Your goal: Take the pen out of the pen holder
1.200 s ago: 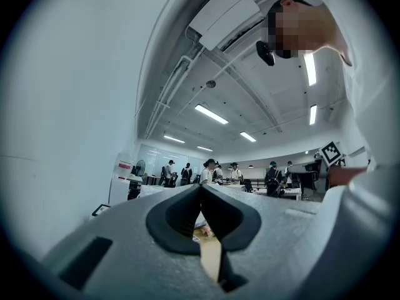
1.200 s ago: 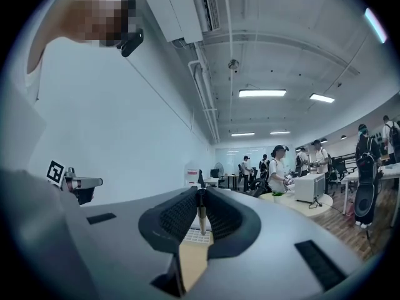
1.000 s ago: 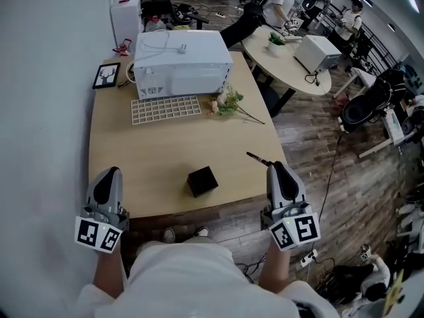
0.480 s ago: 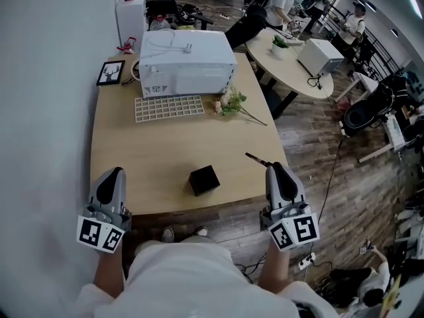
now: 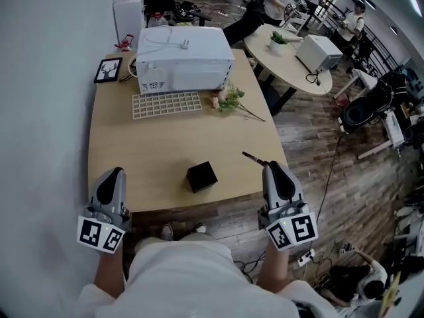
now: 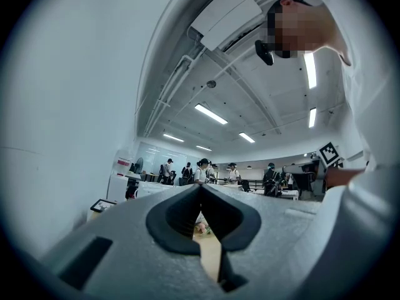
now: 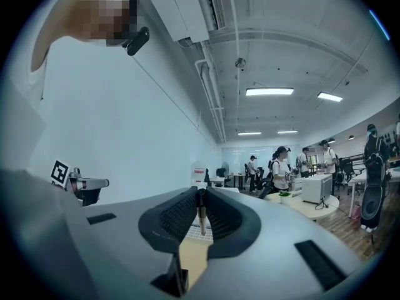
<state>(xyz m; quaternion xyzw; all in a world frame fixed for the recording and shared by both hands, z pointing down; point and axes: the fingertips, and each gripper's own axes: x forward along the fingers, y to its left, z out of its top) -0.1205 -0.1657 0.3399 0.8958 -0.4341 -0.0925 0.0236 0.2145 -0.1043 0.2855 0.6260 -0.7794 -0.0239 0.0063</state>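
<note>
**Inspector:** Count of working items?

**Assistant:** Two grippers, one pen, one pen holder. Left gripper [image 5: 113, 172] at the near left edge of the wooden table [image 5: 132, 144], jaws pressed together at the tips, nothing between them. Right gripper [image 5: 267, 167] at the near right corner, clamped on the pen [image 5: 252, 158].

**Inspector:** Position of the pen?

**Assistant:** Out of the pen holder [image 5: 201, 176] and well apart from it, to the right. Caught by one end between the ribbed pads [image 7: 178, 216], with the dark free end pointing up and left over the table. Holder itself a single black cube, standing in the near middle of the table, between the two grippers.

**Inspector:** Other items, counted?

**Assistant:** One white appliance [image 5: 184, 59] at the far end, with a plug and cord lying on top. One white grid tray [image 5: 166, 104] flat just in front of it. One sprig of flowers [image 5: 230, 101] beside the tray, on the right. One small framed picture [image 5: 108, 70] at the far left corner, by the wall.

**Inspector:** Anything in the way?

**Assistant:** Appliance, tray and sprig all well apart from the holder. Beyond the table, one round table [image 5: 285, 65] bearing one white box [image 5: 319, 52] and a small plant. Several people there, number too unclear to fix.
</note>
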